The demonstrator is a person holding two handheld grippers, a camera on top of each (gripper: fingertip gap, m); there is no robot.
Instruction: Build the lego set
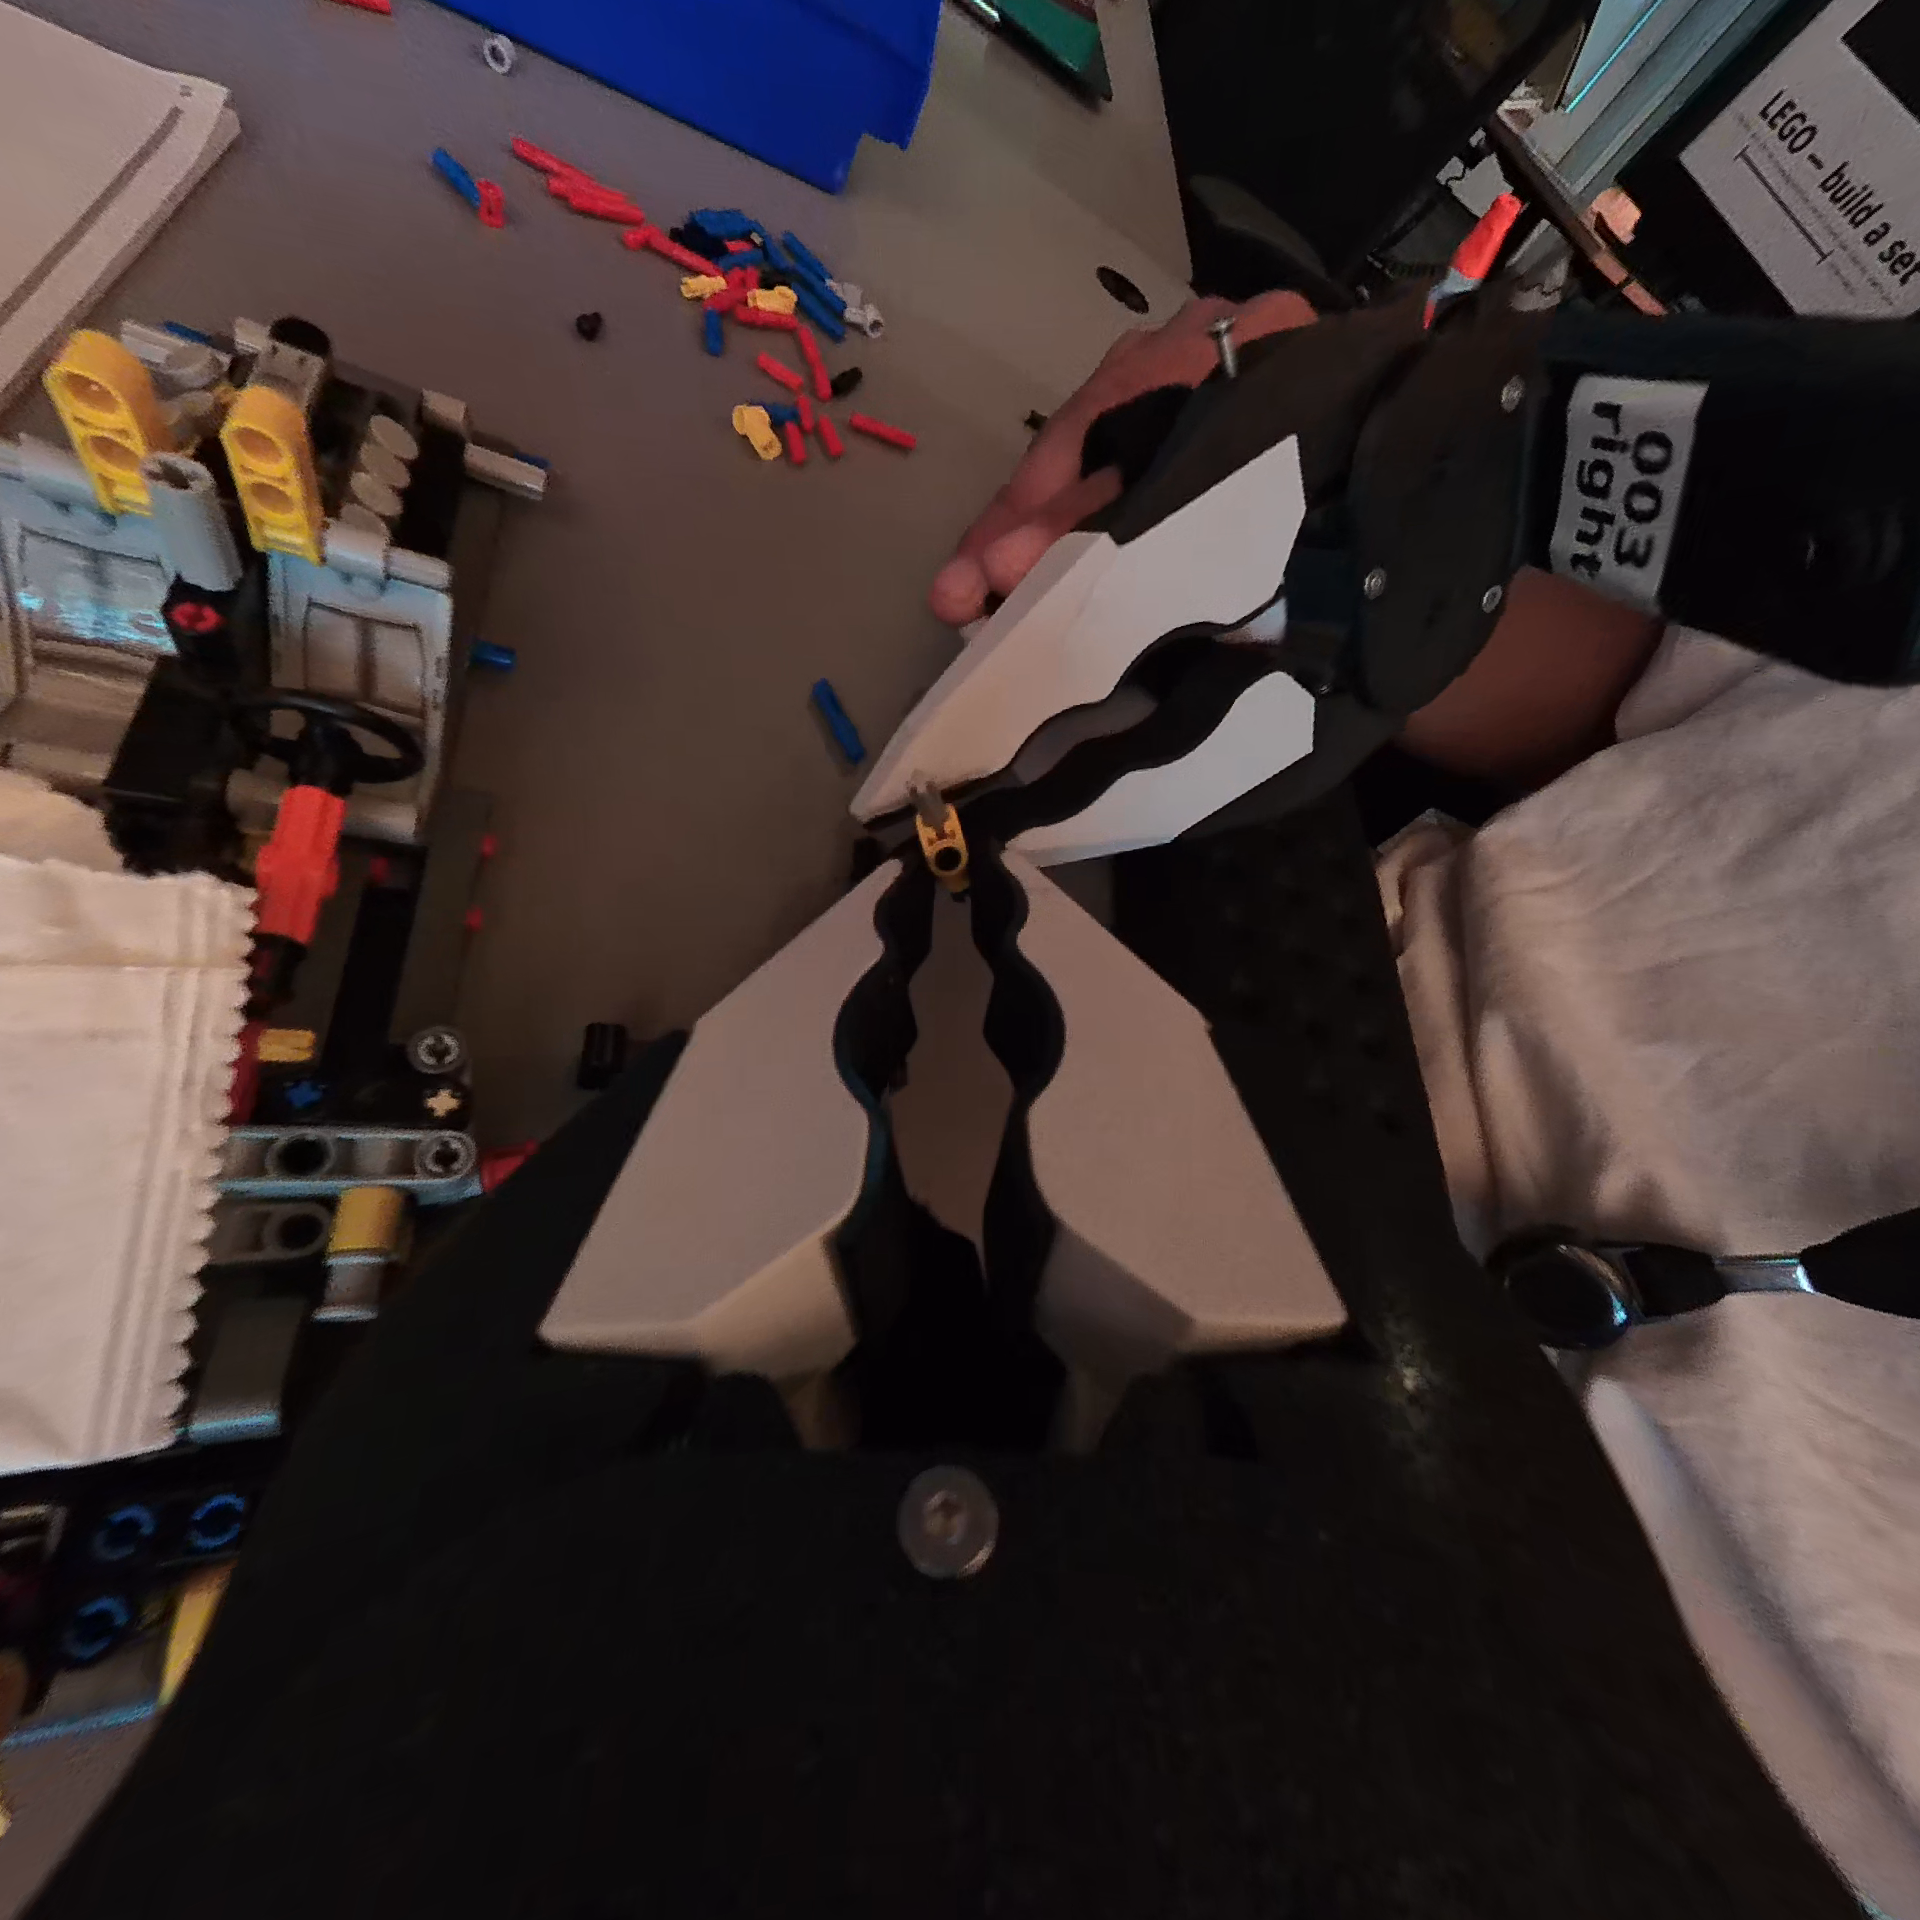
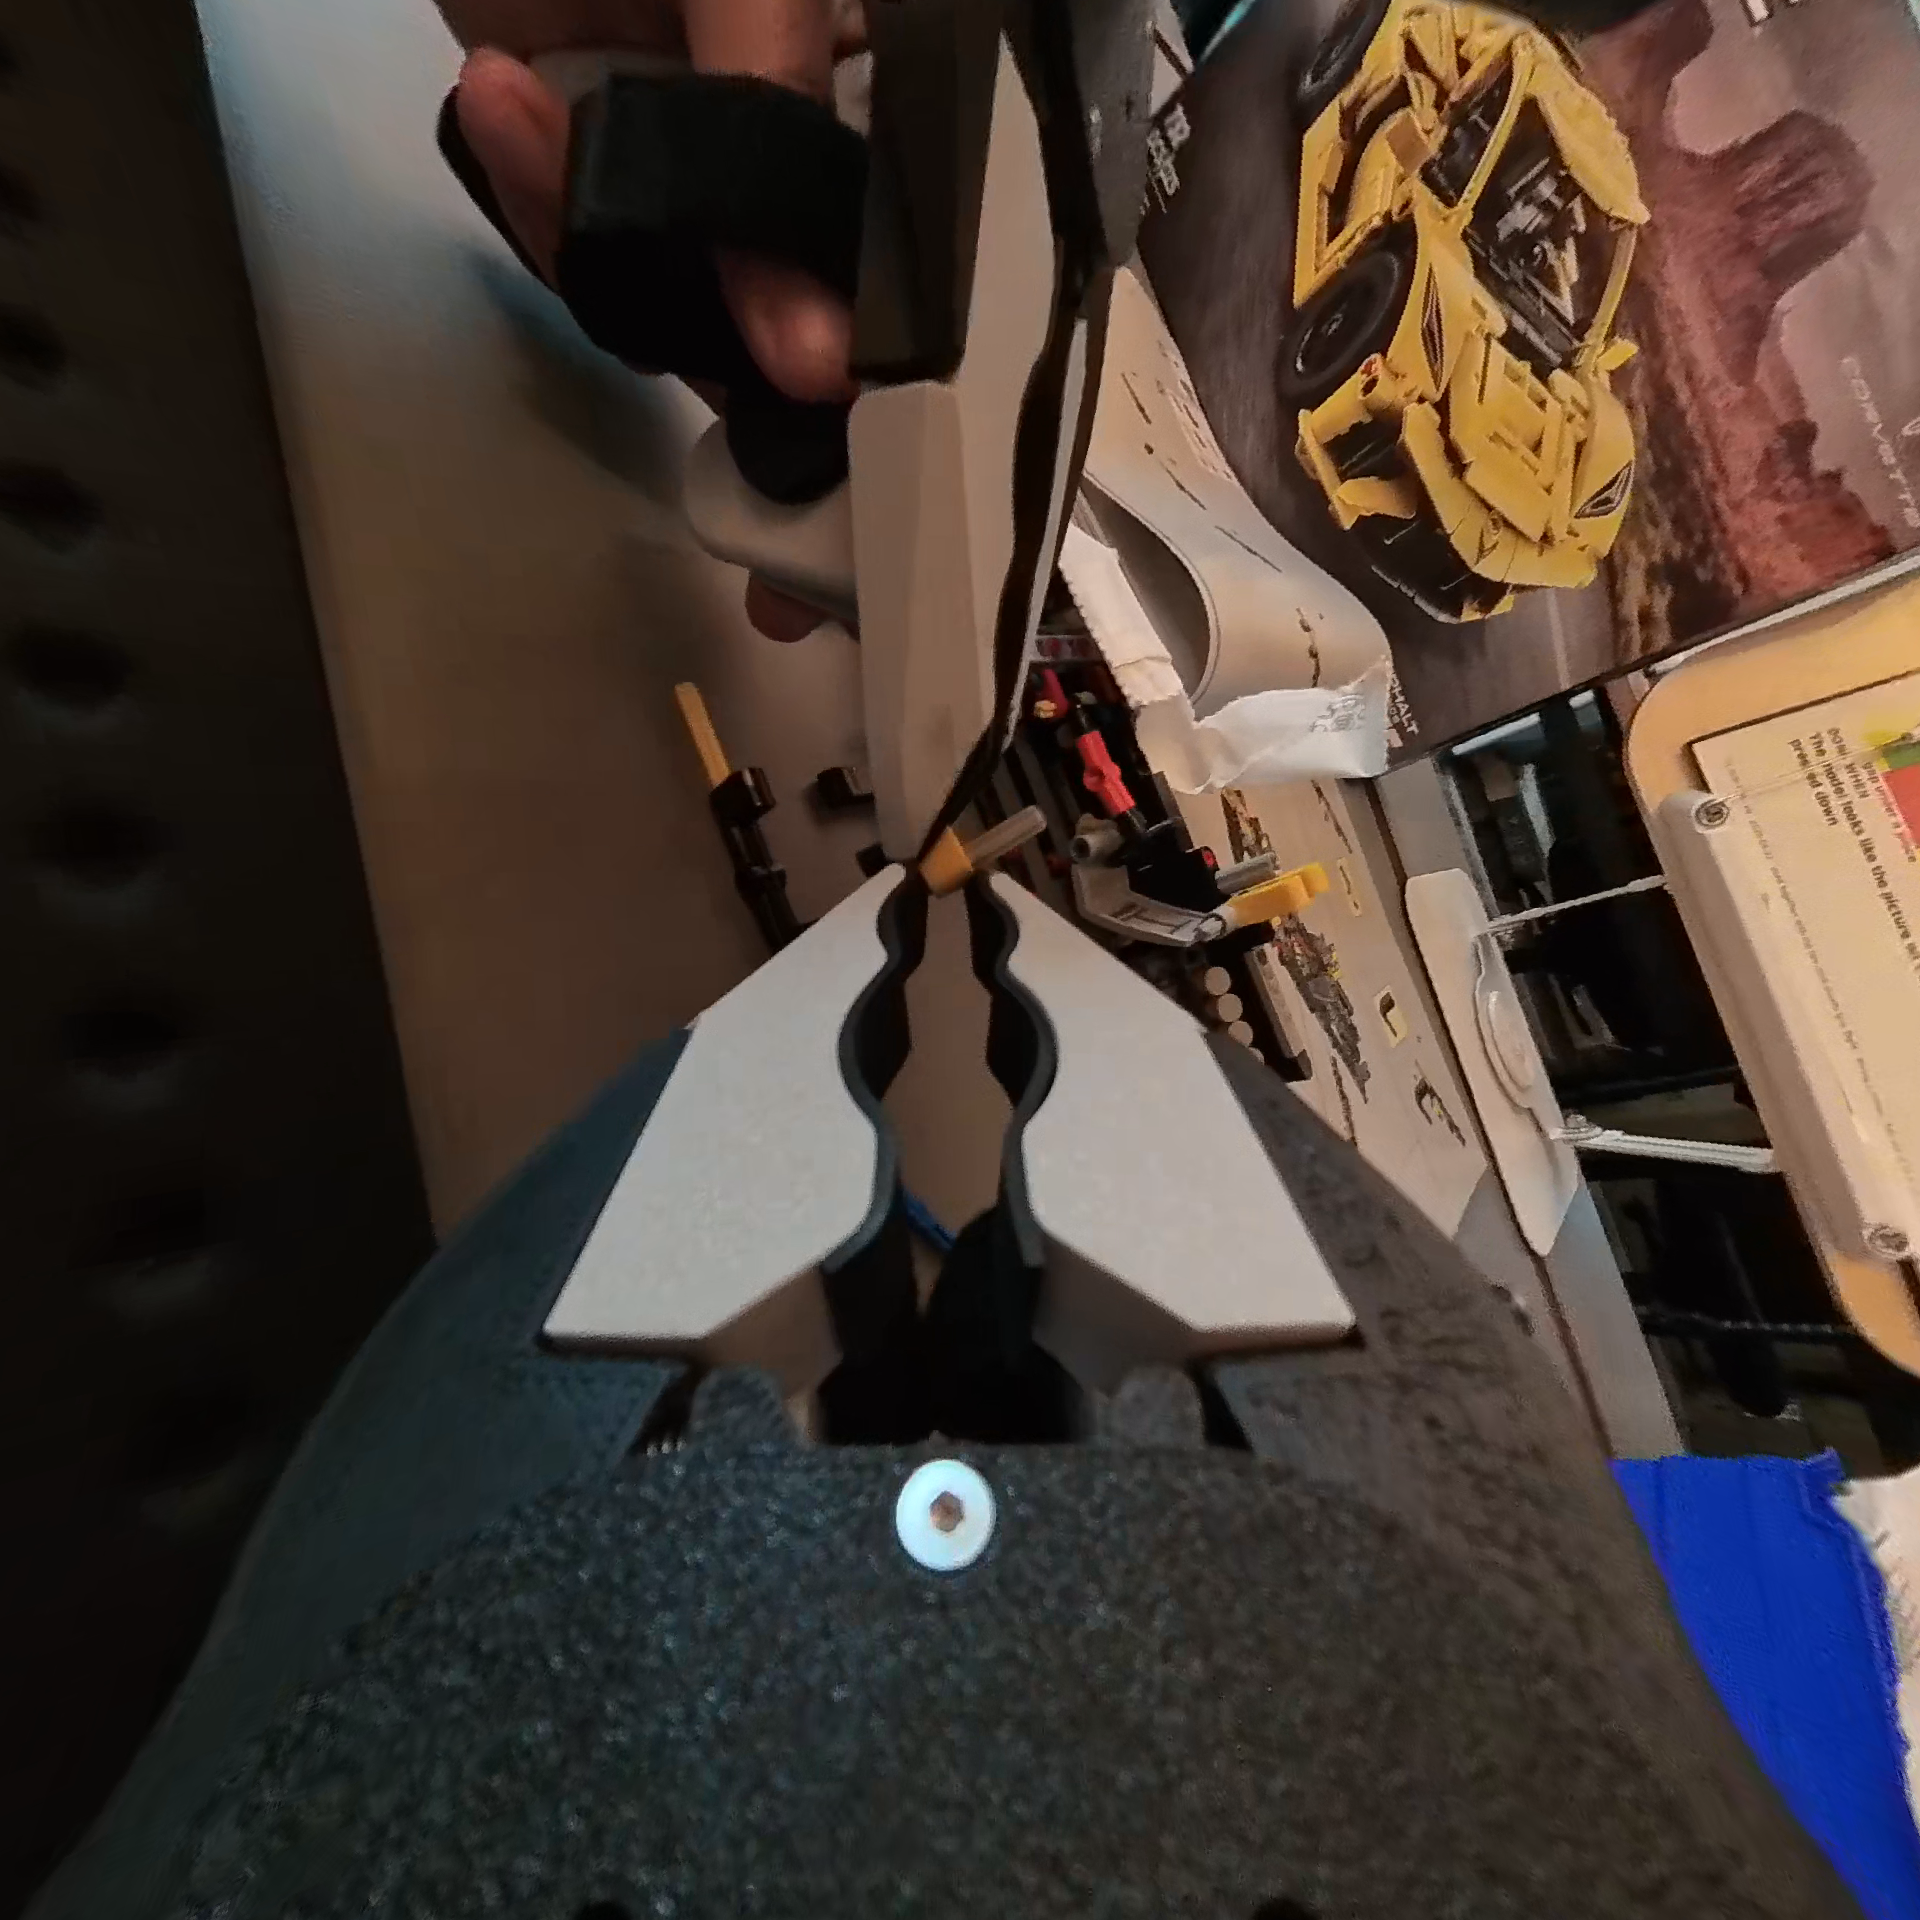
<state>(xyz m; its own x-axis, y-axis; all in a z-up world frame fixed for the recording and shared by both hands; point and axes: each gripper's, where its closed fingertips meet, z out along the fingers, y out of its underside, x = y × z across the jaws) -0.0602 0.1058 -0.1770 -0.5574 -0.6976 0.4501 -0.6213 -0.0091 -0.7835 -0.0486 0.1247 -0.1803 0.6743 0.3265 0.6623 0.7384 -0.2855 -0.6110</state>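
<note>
In the left wrist view, the loose pile of small pieces lies on the desk, and everything else sits around it. The half-built model stands left of the pile and nearer the camera. A bin lies behind the pile, at the far edge. One stray pin rests on the desk between the pile and the two tongs. The left tongs and right tongs meet tip to tip before the pile, with a small connector piece between their tips. A paper bag lies over the model's near end.
</note>
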